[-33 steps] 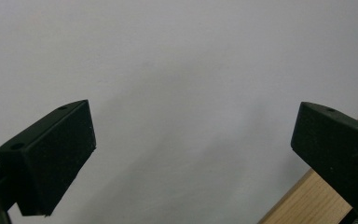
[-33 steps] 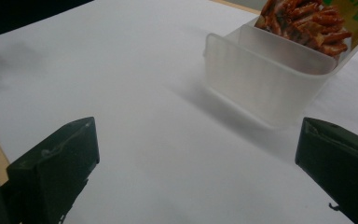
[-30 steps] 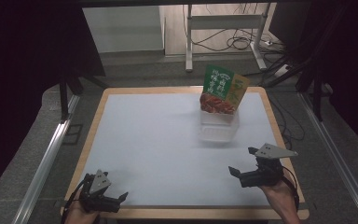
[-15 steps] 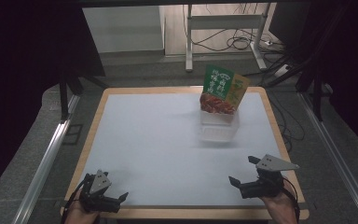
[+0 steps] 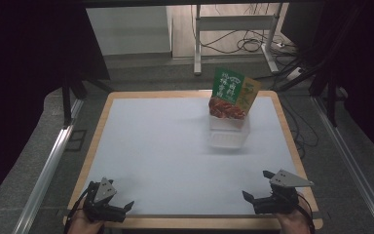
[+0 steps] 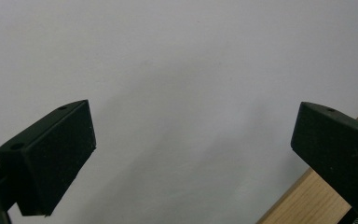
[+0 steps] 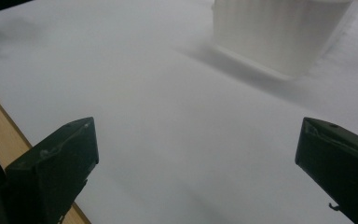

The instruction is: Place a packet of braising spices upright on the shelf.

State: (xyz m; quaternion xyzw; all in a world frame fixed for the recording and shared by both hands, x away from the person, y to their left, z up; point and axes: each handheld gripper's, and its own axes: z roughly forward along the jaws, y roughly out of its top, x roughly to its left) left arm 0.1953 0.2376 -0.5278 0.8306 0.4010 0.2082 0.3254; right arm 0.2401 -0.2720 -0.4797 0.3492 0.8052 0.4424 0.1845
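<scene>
White worktop [image 5: 175, 146] fills our view; the clear container [image 5: 229, 131] with its snack packet [image 5: 233, 92] stands well ahead of our right gripper [image 5: 259, 190], nearer it than our left gripper [image 5: 112, 207]. Both grippers are spread, holding nothing.

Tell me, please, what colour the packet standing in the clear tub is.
Mostly green packet with red food printed below; clearest in the high view.
</scene>
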